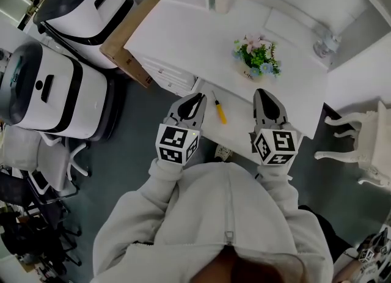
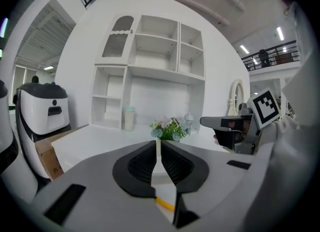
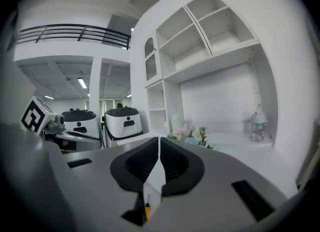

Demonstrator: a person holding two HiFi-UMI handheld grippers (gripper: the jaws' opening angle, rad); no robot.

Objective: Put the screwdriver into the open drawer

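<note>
Your left gripper (image 1: 197, 98) and right gripper (image 1: 262, 93), both pressed together and empty, flank the yellow screwdriver (image 1: 219, 109) lying on the white desk (image 1: 183, 37).

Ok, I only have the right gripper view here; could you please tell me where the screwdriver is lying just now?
Observer: It lies on the white surface, between the left gripper and the right gripper, held by neither.
Operator: Thanks. Is the left gripper open?
Observer: No, its jaws are together with nothing between them.
Operator: Which way does the tip point?
Observer: Away from the person; the yellow handle is nearer.
</note>
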